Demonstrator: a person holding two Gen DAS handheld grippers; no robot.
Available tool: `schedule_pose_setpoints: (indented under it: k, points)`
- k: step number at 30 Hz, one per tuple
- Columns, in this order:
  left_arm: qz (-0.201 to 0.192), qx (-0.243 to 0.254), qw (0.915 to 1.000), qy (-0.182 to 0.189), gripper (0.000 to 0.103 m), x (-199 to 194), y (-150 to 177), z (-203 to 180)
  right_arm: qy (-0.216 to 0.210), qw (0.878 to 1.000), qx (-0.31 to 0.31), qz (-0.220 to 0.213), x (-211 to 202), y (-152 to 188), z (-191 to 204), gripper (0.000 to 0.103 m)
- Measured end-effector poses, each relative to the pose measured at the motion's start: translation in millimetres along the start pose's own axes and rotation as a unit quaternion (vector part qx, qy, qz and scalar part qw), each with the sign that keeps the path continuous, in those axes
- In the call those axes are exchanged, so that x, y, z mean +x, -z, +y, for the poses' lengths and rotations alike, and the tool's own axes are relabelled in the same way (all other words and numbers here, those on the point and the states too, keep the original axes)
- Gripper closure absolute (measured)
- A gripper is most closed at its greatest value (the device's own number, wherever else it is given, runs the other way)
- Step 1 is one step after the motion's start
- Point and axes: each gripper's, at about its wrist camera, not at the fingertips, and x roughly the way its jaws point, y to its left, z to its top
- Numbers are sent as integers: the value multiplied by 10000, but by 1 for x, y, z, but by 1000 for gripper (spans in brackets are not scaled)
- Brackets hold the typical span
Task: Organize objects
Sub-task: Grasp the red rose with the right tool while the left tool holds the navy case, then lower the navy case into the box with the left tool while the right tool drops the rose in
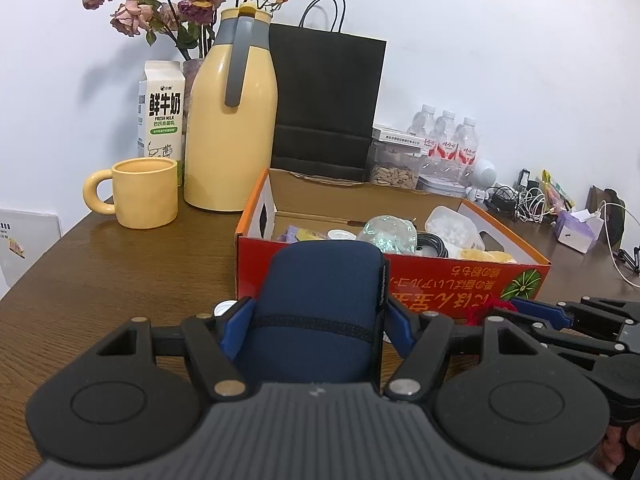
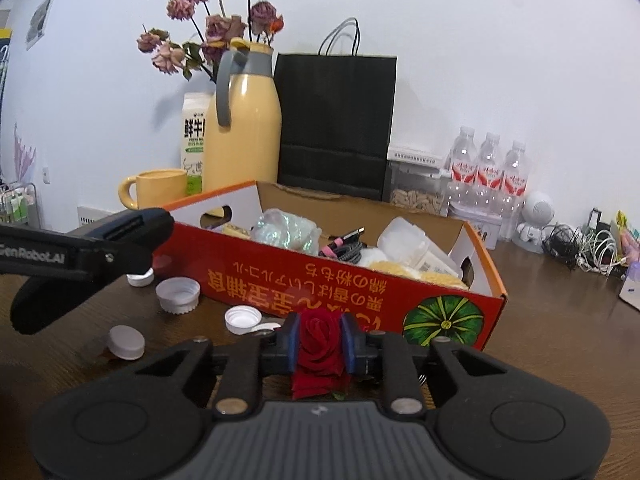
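My left gripper (image 1: 317, 312) is shut on a navy blue fabric-covered cylinder (image 1: 320, 272), its blue pads pressing both sides, just in front of the red-orange cardboard box (image 1: 460, 280). That box (image 2: 320, 280) holds a crumpled clear bag, cables, a white tub and yellow items. My right gripper (image 2: 320, 332) is shut on a red rose head (image 2: 318, 356) close to the box's front wall. In the left wrist view the right gripper (image 1: 560, 316) shows at the right edge with a bit of the red rose (image 1: 486, 308). Left of the rose, the left gripper's black body (image 2: 80, 248) reaches in.
Several white bottle caps (image 2: 178, 290) lie on the brown table left of the box. Behind stand a yellow mug (image 1: 144, 194), a yellow jug (image 1: 230, 120), a milk carton (image 1: 162, 112), dried roses, a black paper bag (image 1: 324, 100), water bottles (image 2: 488, 172) and tangled cables (image 2: 580, 248).
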Motion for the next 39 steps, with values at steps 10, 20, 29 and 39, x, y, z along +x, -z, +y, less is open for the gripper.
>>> schedule_pose_setpoints:
  k: [10, 20, 29, 39]
  points:
    - [-213, 46, 9997, 72, 37, -5, -27, -10, -68, 9986, -50, -523, -9, -21, 0, 86]
    - [-556, 33, 9984, 83, 64, 12, -78, -21, -47, 9957, 55, -929, 15, -68, -9, 86]
    - [830, 130, 9961, -261, 7, 34, -23, -13, -178, 9980, 243, -551, 11, -33, -16, 86]
    - [1004, 47, 9948, -150, 39, 28, -7, -20, -161, 9973, 312, -646, -2, -29, -19, 86]
